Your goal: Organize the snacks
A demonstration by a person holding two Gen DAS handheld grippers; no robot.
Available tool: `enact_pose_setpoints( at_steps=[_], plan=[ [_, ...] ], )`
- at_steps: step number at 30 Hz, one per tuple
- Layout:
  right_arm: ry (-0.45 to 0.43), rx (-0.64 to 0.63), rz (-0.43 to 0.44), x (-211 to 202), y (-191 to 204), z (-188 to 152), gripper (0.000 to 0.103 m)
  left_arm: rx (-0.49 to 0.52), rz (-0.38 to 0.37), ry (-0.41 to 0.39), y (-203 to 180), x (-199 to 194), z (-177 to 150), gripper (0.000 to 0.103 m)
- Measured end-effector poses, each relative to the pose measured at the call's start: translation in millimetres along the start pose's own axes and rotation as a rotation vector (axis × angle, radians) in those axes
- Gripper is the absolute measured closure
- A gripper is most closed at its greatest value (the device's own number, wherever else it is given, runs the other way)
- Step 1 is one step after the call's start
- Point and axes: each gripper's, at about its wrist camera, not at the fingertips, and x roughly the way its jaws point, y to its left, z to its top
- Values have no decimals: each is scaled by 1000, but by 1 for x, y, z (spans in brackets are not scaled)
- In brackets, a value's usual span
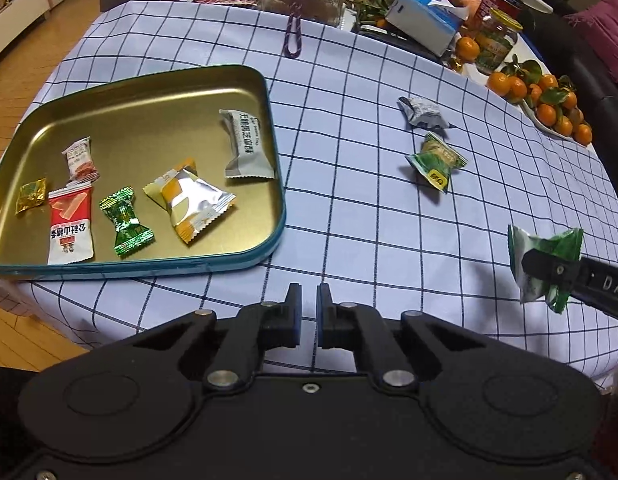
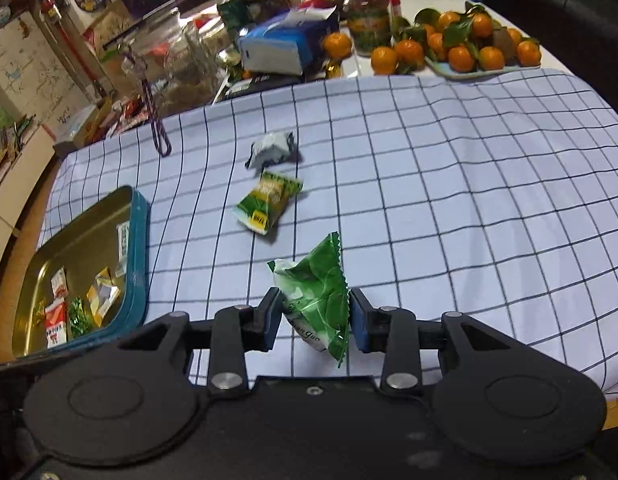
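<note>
Green packet [image 2: 315, 304] pinched in right gripper [image 2: 315, 316]

Dim warm indoor light; soft shadows on checked cloth [image 1: 349, 128]; glare on gold tin [image 1: 149, 120]; strong fisheye bending at edges; slight blur in right view.

My left claw [image 1: 308, 312] is matte black plastic with blue pads, silver pivot screws and round embossed discs; my right claw [image 2: 315, 320] matches it.

Left gripper [image 1: 308, 300] closed and empty, right gripper [image 2: 315, 312] clamped on a green packet [image 2: 315, 300]
</note>
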Motion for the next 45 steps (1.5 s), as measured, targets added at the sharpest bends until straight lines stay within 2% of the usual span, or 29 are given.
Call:
enact_pose_setpoints(
  at_steps=[4,7,14,22,24,30,37,39,45],
  plan=[
    [10,75,31,3,-6,5,65,13,5,-5,-7,2,0,93],
    [6,83,45,4,-3,8,65,11,15,-15,-8,1,2,89],
    [-16,139,89,-2,0,14,65,-7,-5,-8,-17,1,9,89],
    [-26,209,63,-11,-14,25,65,23,-34,16,-48,11,36,83],
    [-30,230,58,-15,-17,32,65,37,-28,18,-54,16,44,77],
    [-52,250,94,-27,-16,63,65,110,-16,-4,-72,25,73,76],
    [-49,212,97,-14,-7,107,65,158,-11,-31,-89,43,110,74],
    [-42,200,89,-6,-6,117,65,150,-8,-34,-91,51,120,69],
    [-36,198,42,15,-17,129,65,81,-33,15,-97,80,140,69]
  ],
)
